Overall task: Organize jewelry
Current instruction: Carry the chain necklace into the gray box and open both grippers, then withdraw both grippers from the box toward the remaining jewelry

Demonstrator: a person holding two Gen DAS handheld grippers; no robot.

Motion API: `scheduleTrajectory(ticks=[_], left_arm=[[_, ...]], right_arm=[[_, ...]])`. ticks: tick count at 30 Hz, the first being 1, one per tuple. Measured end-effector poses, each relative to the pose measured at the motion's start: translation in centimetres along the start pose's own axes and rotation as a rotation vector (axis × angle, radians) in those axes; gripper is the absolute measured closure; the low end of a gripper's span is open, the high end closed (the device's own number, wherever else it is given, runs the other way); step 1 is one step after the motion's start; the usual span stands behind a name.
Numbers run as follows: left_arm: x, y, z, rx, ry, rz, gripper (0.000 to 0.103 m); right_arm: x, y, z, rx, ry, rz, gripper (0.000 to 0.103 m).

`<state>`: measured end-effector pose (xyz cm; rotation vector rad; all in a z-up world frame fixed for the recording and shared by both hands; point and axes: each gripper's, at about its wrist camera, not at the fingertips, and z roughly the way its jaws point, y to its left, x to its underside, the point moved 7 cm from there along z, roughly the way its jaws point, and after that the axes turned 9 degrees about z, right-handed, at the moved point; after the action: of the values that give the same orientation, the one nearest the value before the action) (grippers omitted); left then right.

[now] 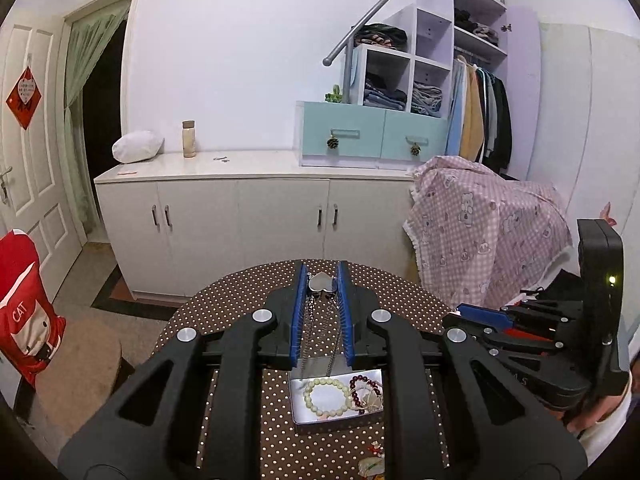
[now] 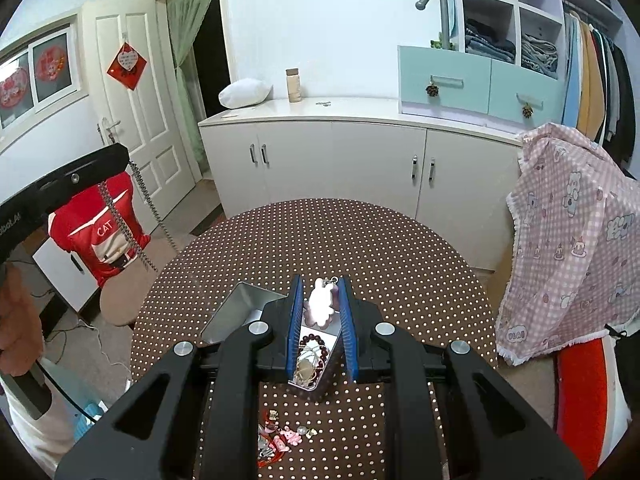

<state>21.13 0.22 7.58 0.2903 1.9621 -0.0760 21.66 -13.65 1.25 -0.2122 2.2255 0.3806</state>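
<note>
My left gripper (image 1: 322,280) has its blue-padded jaws pinched narrow on a silver heart-shaped metal pendant (image 1: 321,282), and its silver link chain (image 1: 320,328) hangs loose in two strands below the pads. My right gripper (image 2: 322,300) is likewise clamped tight, on a pale pink, lobed charm (image 2: 320,305) with a small metal ring at its top.

Below both sits the open rectangular silver tin (image 1: 298,408) on the brown polka-dot tablecloth (image 1: 240,300) of the round table. A cream bead bracelet (image 1: 326,396) and a dark red bead bracelet (image 1: 366,390) already lie inside, so I judge the tin is where these two pieces go. More small pink and red trinkets (image 2: 280,438) wait loose on the cloth, near the tin.

My worries: the hanging chain could drape over the tin's rim or snag the bracelets if I lower it carelessly, and part would end up outside. The heart is smooth metal held by its edges, so it may slip out. With both grippers crowding one small tin, they could bump each other or nudge the tin across the cloth.
</note>
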Motion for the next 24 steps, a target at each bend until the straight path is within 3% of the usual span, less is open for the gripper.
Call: scheduleTrajectory(ticks=[6,15,17,19,20,22,24], left_arm=[[1.6,-0.4,2.4,0.013,0.058,0.002,0.087],[7.6,-2.0,7.9,0.079,0.219,0.023,0.087],[8.8,-2.2,8.7,0.088,0.260,0.054,0.085],[9.8,-2.3,9.3,0.087,0.293,0.078,0.060],[10.2,-2.2,9.2,0.092,0.293,0.079,0.039],[10.5,-1.9,8.8,0.075,0.257,0.090,0.038],[11.0,-1.9,8.5,0.076,0.255,0.104,0.038]], right_arm=[[1.4,0.3,2.0,-0.004,0.048,-0.026,0.087],[3.7,0.5,6.1,-0.026,0.173,-0.059,0.086],[3.8,0.1,6.3,-0.018,0.180,-0.050,0.079],[4.0,-0.1,6.3,-0.012,0.173,-0.059,0.062],[4.1,-0.2,6.3,0.000,0.167,-0.065,0.058],[4.5,-0.3,6.5,0.016,0.170,-0.075,0.050],[5.0,-0.4,6.8,0.021,0.182,-0.081,0.049]])
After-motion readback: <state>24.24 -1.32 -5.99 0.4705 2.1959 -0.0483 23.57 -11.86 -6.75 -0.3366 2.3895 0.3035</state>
